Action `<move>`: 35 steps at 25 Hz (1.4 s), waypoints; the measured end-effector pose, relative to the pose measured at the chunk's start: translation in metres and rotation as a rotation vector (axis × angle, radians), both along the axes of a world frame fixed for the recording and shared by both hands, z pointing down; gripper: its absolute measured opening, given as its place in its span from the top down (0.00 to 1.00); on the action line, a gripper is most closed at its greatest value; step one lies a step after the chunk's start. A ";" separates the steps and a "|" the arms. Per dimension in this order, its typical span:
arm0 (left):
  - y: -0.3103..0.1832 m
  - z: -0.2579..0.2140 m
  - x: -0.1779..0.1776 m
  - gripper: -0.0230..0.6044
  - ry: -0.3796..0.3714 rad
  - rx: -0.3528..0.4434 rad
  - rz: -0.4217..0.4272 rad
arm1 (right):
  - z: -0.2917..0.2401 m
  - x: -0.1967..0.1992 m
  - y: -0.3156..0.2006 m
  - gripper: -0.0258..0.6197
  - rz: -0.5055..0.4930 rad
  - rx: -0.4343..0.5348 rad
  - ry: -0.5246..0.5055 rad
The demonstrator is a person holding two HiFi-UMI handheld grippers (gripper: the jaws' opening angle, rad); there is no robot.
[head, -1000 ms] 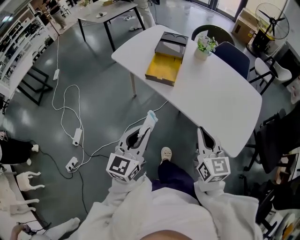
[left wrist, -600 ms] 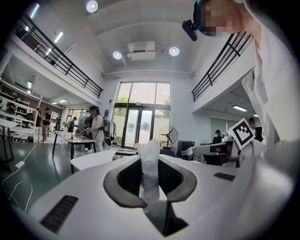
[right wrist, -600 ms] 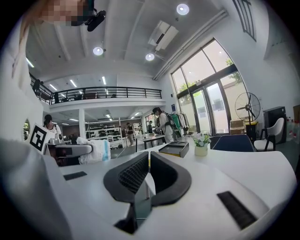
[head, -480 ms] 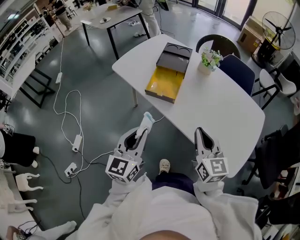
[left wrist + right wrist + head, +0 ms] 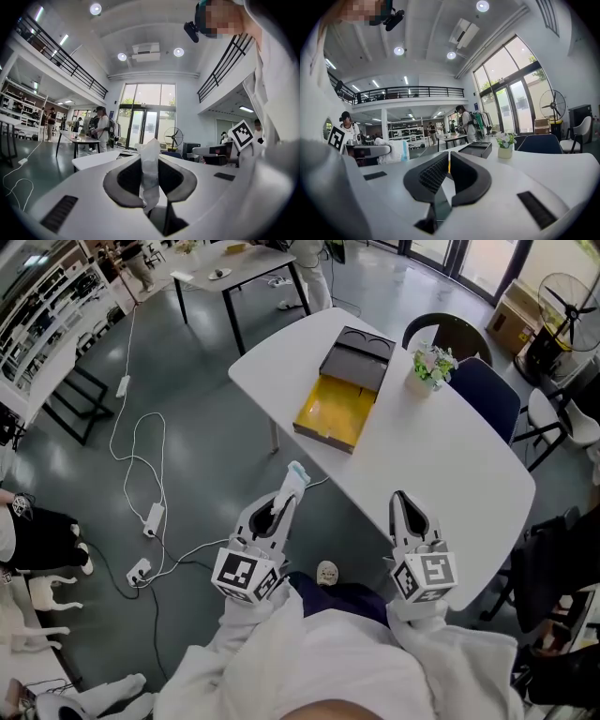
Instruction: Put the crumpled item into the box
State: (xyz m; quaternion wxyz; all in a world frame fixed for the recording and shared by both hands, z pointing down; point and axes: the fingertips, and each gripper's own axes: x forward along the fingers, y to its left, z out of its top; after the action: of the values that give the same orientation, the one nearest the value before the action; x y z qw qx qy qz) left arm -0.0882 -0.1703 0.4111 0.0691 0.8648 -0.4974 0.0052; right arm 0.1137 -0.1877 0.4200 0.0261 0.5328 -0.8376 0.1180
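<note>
While the carrying step appears to be in hand, the crumpled white item (image 5: 296, 476) sits pinched between the jaws of the left gripper (image 5: 287, 497), poking out past their tips. Ahead of that gripper and well apart from it, the open yellow-lined box (image 5: 336, 412) lies on the white table (image 5: 441, 465). The right gripper (image 5: 400, 504), beside the left, has its jaws pressed together on nothing. The next move likely calls for reaching forward over the box and then releasing.

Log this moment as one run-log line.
left tongs: shut on crumpled item | right tongs: shut, empty | box: open on table, ahead of both | status: item not yet in box
</note>
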 end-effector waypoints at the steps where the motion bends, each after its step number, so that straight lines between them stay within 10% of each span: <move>1: 0.002 0.002 0.000 0.85 -0.001 -0.006 -0.002 | 0.002 -0.001 0.001 0.91 -0.002 -0.003 -0.003; 16: 0.005 0.013 -0.014 0.85 0.005 -0.043 -0.032 | 0.010 -0.022 -0.005 0.91 -0.043 -0.025 -0.018; 35: -0.151 0.005 0.010 0.85 -0.004 -0.051 0.117 | 0.000 -0.002 -0.126 0.91 0.091 -0.047 -0.022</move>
State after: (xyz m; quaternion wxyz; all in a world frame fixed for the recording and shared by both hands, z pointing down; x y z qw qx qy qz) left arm -0.0787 -0.3216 0.4159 0.0895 0.8903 -0.4459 0.0237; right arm 0.1122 -0.3137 0.4203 0.0242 0.5681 -0.8098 0.1447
